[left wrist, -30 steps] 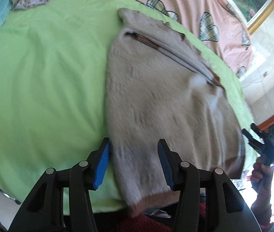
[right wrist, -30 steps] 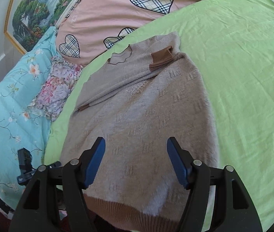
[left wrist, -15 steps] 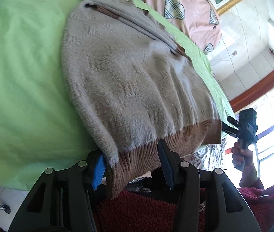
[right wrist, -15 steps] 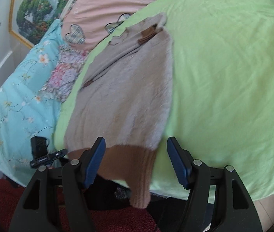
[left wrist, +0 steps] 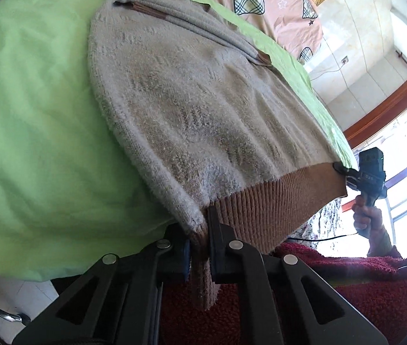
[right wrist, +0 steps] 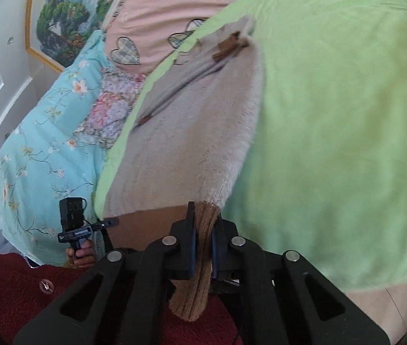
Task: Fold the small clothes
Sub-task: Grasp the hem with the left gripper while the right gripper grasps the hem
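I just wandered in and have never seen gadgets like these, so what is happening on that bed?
A person is folding a small beige knit sweater spread on a green bedsheet. Each hand holds a two-finger clamp tool. The left gripper is shut on one bottom corner of the sweater's brown ribbed hem, and the right gripper is shut on the other corner. The sleeves are already folded across the top. The hem hangs at the near edge of the bed, likely about to be lifted over toward the collar.

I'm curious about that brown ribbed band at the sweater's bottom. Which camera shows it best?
The left wrist view: the ribbed hem runs edge to edge between the left gripper and the right gripper. The right wrist view shows only a shaded strip of it and the corner bunched in its own jaws.
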A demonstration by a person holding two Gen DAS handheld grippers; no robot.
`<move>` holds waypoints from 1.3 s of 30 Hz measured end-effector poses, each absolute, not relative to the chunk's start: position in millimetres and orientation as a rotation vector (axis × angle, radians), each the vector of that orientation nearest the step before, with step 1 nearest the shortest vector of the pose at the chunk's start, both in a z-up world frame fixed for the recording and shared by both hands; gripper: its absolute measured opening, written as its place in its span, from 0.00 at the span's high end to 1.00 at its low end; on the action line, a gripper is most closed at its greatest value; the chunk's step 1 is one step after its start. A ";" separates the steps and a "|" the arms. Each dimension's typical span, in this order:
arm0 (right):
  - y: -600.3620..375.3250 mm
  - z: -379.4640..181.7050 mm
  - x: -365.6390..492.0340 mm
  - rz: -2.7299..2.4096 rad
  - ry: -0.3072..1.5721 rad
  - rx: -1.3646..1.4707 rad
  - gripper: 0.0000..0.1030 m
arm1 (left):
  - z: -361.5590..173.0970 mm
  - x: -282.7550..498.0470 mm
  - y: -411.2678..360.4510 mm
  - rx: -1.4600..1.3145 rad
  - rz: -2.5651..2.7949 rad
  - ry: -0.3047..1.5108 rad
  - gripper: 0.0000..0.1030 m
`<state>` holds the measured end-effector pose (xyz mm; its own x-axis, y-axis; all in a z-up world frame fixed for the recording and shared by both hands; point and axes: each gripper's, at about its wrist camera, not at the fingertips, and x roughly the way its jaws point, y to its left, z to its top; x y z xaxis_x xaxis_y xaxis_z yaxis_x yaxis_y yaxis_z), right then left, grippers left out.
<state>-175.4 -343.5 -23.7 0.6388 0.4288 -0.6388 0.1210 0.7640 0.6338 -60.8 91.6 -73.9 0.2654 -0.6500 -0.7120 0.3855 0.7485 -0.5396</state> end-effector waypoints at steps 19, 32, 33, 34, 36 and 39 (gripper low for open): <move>-339.0 -28.5 -169.5 0.261 0.868 0.733 0.91 | -66.9 -62.8 76.7 -0.199 -0.723 1.097 0.93; -345.5 29.0 -147.0 0.423 0.608 0.796 0.91 | 23.1 -46.0 104.3 -0.339 -0.766 0.826 0.94; -346.9 36.8 -137.0 0.425 0.589 0.780 0.91 | 29.3 -39.1 102.6 -0.341 -0.768 0.802 0.94; -348.4 42.3 -128.2 0.425 0.573 0.774 0.91 | 36.1 -29.7 101.1 -0.338 -0.768 0.773 0.94; -354.1 51.4 -104.7 0.417 0.540 0.766 0.91 | 47.8 -6.5 96.2 -0.335 -0.759 0.720 0.94; -364.6 58.5 -66.3 0.380 0.501 0.769 0.91 | 63.9 34.7 88.5 -0.344 -0.733 0.653 0.94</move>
